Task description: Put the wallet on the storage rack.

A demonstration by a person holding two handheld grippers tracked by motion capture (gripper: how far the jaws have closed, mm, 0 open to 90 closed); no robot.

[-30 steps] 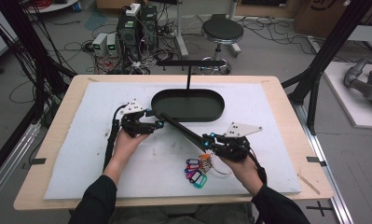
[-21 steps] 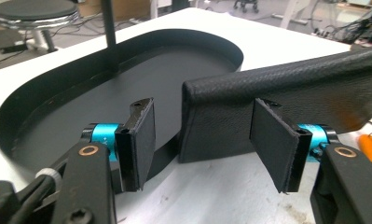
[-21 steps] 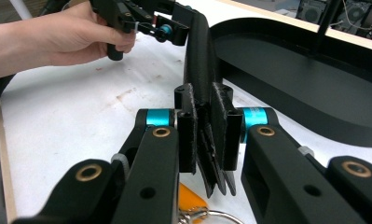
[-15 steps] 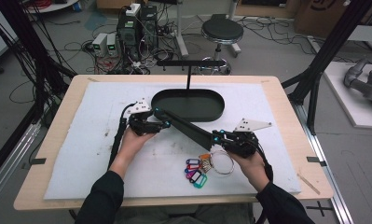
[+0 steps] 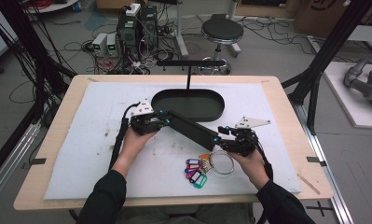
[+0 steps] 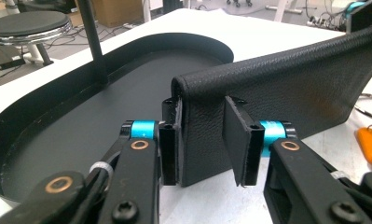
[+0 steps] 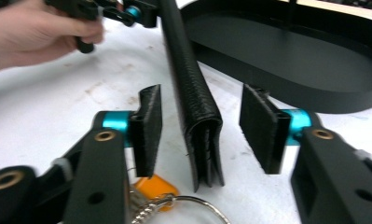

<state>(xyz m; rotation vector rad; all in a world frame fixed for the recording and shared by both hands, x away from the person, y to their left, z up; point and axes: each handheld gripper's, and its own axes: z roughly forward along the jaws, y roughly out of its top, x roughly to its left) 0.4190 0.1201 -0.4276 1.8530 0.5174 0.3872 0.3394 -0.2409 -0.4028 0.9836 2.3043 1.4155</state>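
Note:
A long black leather wallet (image 5: 190,128) stands on its edge on the white mat, running diagonally between my two grippers. My left gripper (image 5: 164,122) is shut on its far-left end; in the left gripper view the pads (image 6: 167,154) press that end of the wallet (image 6: 277,79), and my left gripper (image 6: 204,140) points toward the tray. My right gripper (image 5: 218,139) is open. In the right gripper view its jaws straddle the wallet's near end (image 7: 193,93) with a gap on each side, so my right gripper (image 7: 200,121) does not touch it.
A black oval tray (image 5: 188,105) with an upright T-shaped post (image 5: 188,70) lies just behind the wallet. A key ring with several coloured tags (image 5: 197,170) lies on the mat in front of the right hand. The wooden table edge runs around the mat.
Both hands and the wallet have drifted a little to the right. The left gripper keeps its hold on the wallet's end.

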